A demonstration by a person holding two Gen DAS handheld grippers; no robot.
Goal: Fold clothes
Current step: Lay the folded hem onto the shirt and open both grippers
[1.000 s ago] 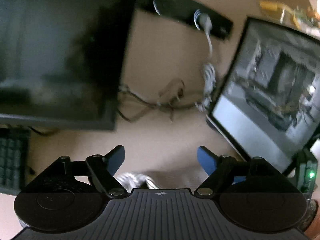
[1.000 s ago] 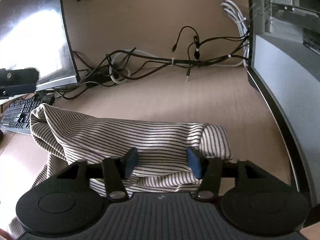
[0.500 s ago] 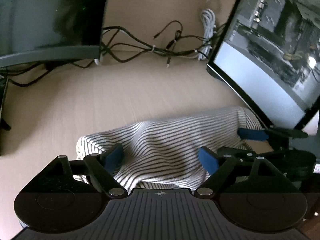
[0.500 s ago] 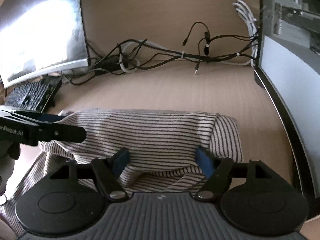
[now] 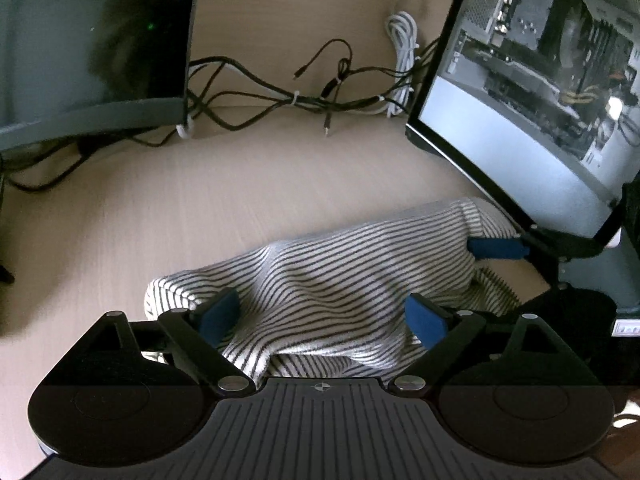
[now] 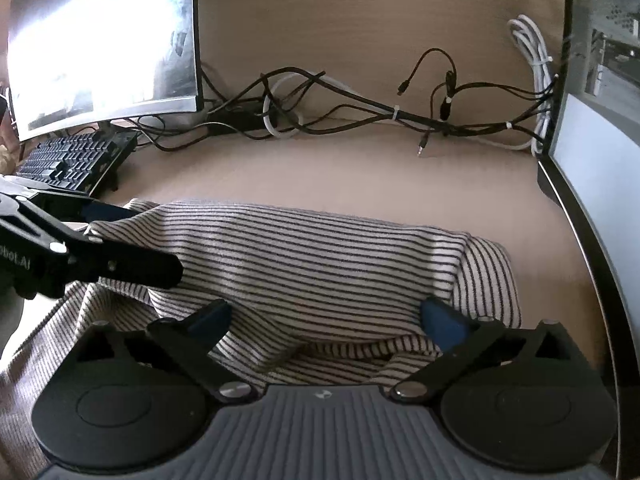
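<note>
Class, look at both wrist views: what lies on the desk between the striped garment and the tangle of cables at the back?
Nothing: between the striped garment and the cables there is only bare desk. The right wrist view shows it most clearly; the left wrist view agrees.

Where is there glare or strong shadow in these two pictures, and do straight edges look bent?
Right wrist view: the monitor on the left is washed out by white glare, and a sunlit band crosses the striped shirt. Left wrist view: the monitor is dark, without glare, and the desk is slightly blurred. In both views the fisheye lens bends the monitor edges.
</note>
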